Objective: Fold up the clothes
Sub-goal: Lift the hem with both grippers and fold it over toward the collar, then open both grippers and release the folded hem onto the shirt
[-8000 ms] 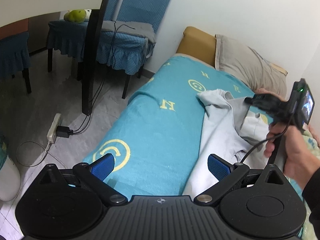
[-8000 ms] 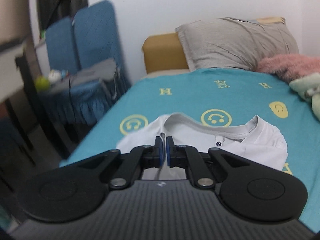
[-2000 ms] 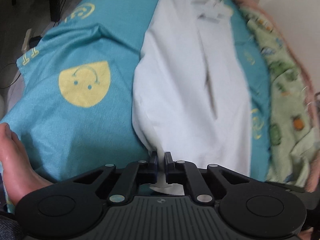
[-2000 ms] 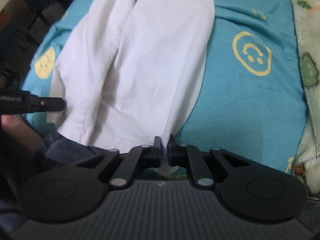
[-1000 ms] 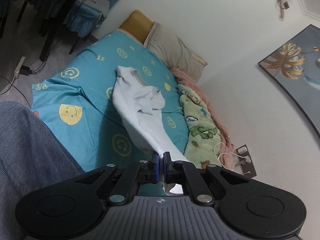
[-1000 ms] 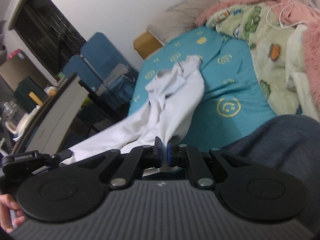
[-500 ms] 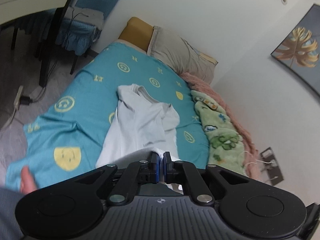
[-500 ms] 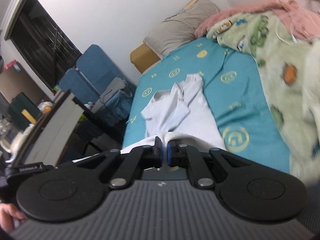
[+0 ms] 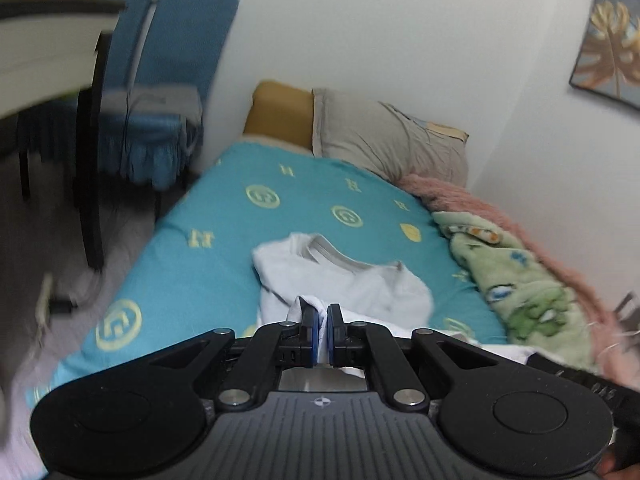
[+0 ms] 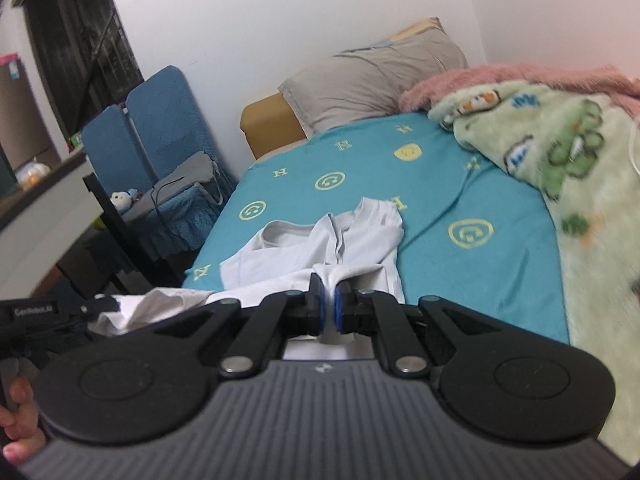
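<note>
bed (image 9: pixel 224 216): your white shirt (image 9: pixel 348 280) lies mid-sheet, collar toward the pillow end | change: hem now carried up over the body, halfway folded | left gripper (image 9: pixel 319 330), right gripper (image 10: pixel 327 312): each clamps a hem corner

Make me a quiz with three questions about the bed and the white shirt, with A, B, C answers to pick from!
1. Where does the white shirt lie?
A. on the teal bedsheet
B. on the chair
C. on the floor

2. What colour is the blanket with cartoon animals?
A. blue
B. light green
C. orange

3. What are the right gripper jaws doing?
A. standing wide open
B. shut on a pillow
C. pinching white shirt fabric

Answers:
1. A, the shirt's collar end rests on the teal sheet.
2. B, its fleece is pale green.
3. C, white cloth sits clamped between the blue pads.
</note>
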`<state>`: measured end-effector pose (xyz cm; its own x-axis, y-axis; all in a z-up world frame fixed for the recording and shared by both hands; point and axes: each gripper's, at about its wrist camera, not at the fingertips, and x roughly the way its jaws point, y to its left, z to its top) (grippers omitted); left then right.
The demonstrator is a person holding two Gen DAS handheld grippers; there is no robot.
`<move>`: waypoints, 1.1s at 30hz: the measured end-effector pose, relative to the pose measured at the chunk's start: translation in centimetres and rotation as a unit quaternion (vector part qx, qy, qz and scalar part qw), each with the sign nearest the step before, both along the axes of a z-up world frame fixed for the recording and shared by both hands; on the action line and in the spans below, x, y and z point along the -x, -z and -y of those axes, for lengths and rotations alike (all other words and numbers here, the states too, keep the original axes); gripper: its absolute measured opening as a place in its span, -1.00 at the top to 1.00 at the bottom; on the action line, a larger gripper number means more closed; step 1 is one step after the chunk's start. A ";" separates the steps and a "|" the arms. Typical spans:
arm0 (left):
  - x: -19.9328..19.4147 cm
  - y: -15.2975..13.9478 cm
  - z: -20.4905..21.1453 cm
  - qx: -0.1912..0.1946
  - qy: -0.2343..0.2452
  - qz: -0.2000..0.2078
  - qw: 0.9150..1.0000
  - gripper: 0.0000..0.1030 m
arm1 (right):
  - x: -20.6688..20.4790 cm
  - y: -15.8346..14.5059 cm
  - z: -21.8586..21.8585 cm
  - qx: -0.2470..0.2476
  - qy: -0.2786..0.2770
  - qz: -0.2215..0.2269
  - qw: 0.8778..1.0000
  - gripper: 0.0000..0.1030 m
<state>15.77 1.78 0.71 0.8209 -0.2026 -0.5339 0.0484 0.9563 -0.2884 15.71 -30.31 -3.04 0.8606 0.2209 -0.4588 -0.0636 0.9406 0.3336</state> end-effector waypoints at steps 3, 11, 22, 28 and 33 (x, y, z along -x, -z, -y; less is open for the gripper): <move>-1.9 2.2 0.8 -0.029 -0.005 0.009 1.000 0.91 | -1.6 2.0 -0.6 0.017 -0.008 0.007 1.000 0.83; -7.0 8.6 1.7 -0.075 0.001 -0.026 0.997 0.90 | -6.9 7.5 -1.3 0.034 -0.009 -0.047 0.998 0.82; -9.6 13.6 2.3 -0.127 0.012 -0.086 0.988 0.82 | -9.9 11.8 -2.4 0.076 -0.020 -0.091 0.993 0.79; -7.6 11.0 1.7 -0.107 -0.003 -0.056 0.993 -0.19 | -8.6 10.0 -2.5 0.089 -0.005 -0.084 0.992 0.33; -4.3 7.9 1.9 -0.114 -0.010 -0.015 0.993 -0.68 | -5.1 7.1 -2.7 0.088 0.014 -0.041 0.995 -0.52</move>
<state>20.03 -0.15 -7.15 0.8068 -0.0570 -0.5880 0.0230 0.9976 -0.0651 20.85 -27.65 -10.16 0.8232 0.1072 -0.5575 -0.0152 0.9858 0.1672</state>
